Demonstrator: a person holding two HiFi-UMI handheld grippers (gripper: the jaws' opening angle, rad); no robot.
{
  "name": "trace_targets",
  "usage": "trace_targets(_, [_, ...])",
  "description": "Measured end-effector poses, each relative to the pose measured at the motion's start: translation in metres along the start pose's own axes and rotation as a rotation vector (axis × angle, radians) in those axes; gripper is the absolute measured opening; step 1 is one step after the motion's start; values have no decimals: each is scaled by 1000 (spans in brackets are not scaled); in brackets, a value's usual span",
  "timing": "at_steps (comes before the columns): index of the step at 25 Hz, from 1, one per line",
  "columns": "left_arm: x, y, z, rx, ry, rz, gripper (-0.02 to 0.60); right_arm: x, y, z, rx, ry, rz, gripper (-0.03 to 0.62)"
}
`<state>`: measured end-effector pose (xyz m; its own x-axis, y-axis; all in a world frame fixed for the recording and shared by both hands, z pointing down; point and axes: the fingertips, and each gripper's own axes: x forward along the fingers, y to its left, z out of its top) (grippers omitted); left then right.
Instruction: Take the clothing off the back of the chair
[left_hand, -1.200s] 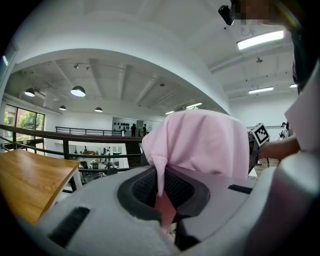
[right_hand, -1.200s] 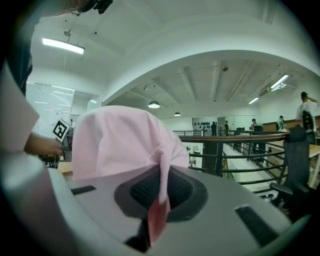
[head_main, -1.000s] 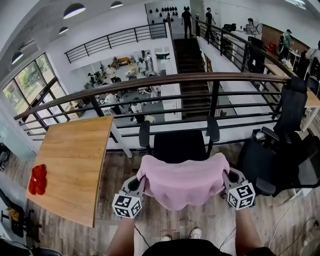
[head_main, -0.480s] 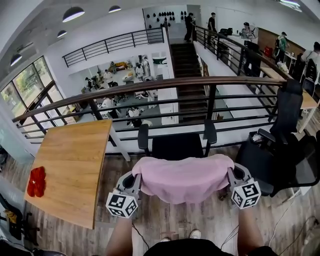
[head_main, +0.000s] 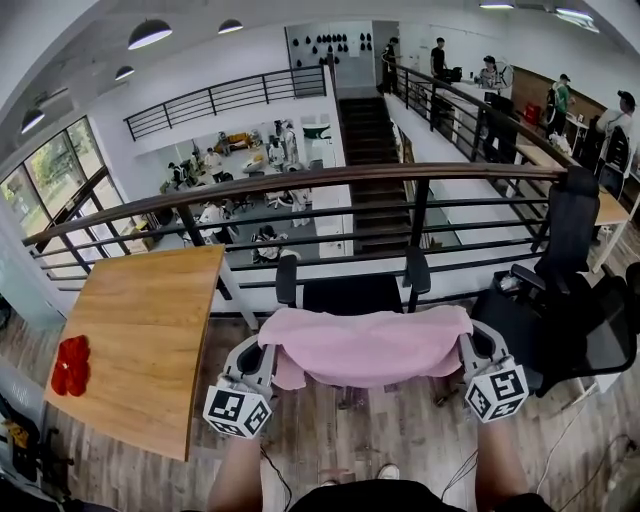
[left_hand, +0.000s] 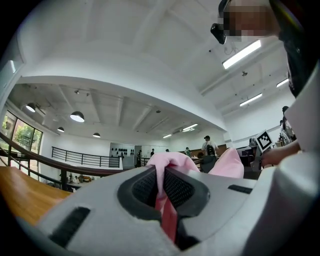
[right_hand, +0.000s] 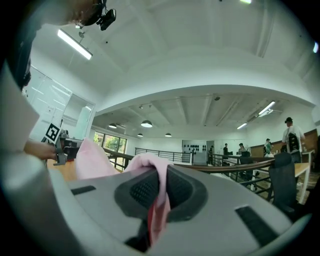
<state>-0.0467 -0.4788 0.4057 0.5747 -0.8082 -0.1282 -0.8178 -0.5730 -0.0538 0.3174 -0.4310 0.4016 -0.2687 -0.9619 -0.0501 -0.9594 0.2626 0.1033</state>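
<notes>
Pink cloth (head_main: 365, 345): long axis crosswise over the chair (head_main: 350, 293), left end pinched in the jaws of your left gripper (head_main: 264, 356), right end in those of your right gripper (head_main: 468, 346), both equally near.

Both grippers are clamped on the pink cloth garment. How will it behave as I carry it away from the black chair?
Probably floppy: the pink cloth garment drapes between the left gripper and right gripper, with a flap hanging low. Likely light, since thin pinched folds carry it. It may snag the black chair if lowered.
</notes>
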Motion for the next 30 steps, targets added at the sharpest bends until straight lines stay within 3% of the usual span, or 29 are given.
trace_targets(15, [-48, 8, 82, 37, -153, -12, 21, -49, 43, 91, -16, -178, -38, 15])
trace_targets(24, [-89, 7, 103, 51, -180, -77, 23, -89, 86, 119, -16, -238, -87, 15])
trace_targets(30, [-121, 10, 95, 47, -155, -121, 22, -114, 121, 120, -10, -241, -129, 15])
